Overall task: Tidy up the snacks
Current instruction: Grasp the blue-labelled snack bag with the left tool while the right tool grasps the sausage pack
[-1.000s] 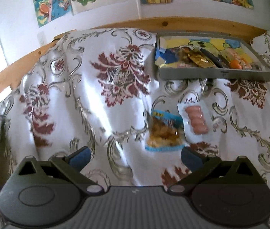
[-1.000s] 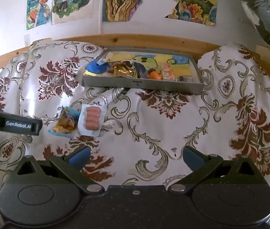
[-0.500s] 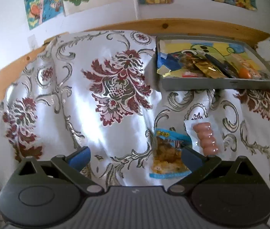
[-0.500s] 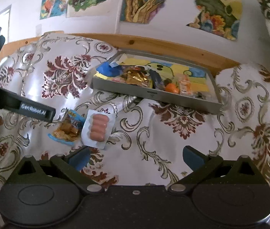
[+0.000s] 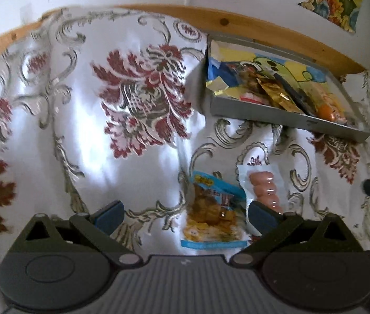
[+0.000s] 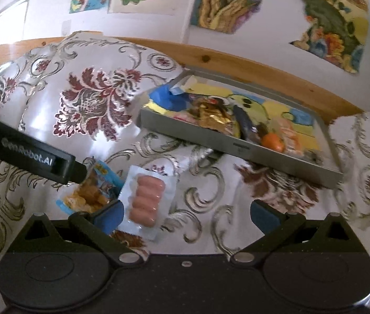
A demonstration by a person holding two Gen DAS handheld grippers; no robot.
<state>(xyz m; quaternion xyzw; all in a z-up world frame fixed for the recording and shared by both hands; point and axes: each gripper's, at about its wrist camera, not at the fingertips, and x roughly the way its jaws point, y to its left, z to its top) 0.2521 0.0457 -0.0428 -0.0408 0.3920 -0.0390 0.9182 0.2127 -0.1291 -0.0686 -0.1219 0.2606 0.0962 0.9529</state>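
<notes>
**Two loose packets, both grippers spread and closing in**

Left gripper (image 5: 185, 213) has its fingers splayed wide, nothing between them; right gripper (image 6: 186, 213) the same, empty.

Loose items on the white floral-print cloth (image 5: 85, 136): a blue-edged clear bag of golden fried snacks (image 5: 211, 217) and, just beside it on its right, a clear flat pack of pink sausages (image 5: 263, 191); the two look to overlap slightly at the edge, can't confirm.

Key relation: in the left wrist view the snack bag sits inside the finger gap, biased toward the right-hand blue pad (image 5: 262, 219); long axis runs roughly along the fingers, away from the camera. In the right wrist view the sausage pack (image 6: 147, 201) lies just inside the left-hand blue pad (image 6: 109, 214), also lengthwise with the fingers.

Judgement: left arm is nearer the snack bag, right arm nearer the sausages; each needs a small sideways shift to centre.

Destination likely the grey shallow rectangular tray (image 6: 226, 142) already holding wrappers, well beyond both packets.
</notes>
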